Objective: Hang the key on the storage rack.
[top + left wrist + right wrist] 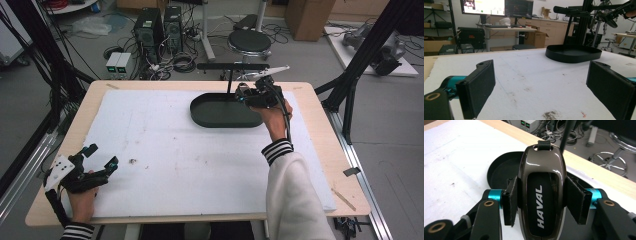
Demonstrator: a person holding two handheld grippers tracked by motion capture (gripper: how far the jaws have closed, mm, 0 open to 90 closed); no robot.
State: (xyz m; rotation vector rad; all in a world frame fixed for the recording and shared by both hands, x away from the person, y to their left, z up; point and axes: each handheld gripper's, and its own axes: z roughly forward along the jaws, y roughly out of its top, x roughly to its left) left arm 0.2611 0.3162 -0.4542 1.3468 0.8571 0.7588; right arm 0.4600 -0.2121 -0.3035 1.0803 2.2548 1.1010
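Right gripper (pixel 541 202) pinching a key fob (pixel 541 195) above the black tray (pixel 220 111).

In the upper right of the high view the right hand (pixel 274 116) hovers at the tray's right end, jaws clamped on the sides of the glossy "HAVAL" fob. Down at lower left, the left gripper (pixel 100 157) rests low on the white mat (pixel 175 150), jaws spread wide with nothing between them.

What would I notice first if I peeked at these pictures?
Probably the shiny car key with HAVAL written on it, squeezed in the right claw just above the black tray at the far side of the table. Next, the left claw resting wide open near the table's front left corner, on the big white sheet.
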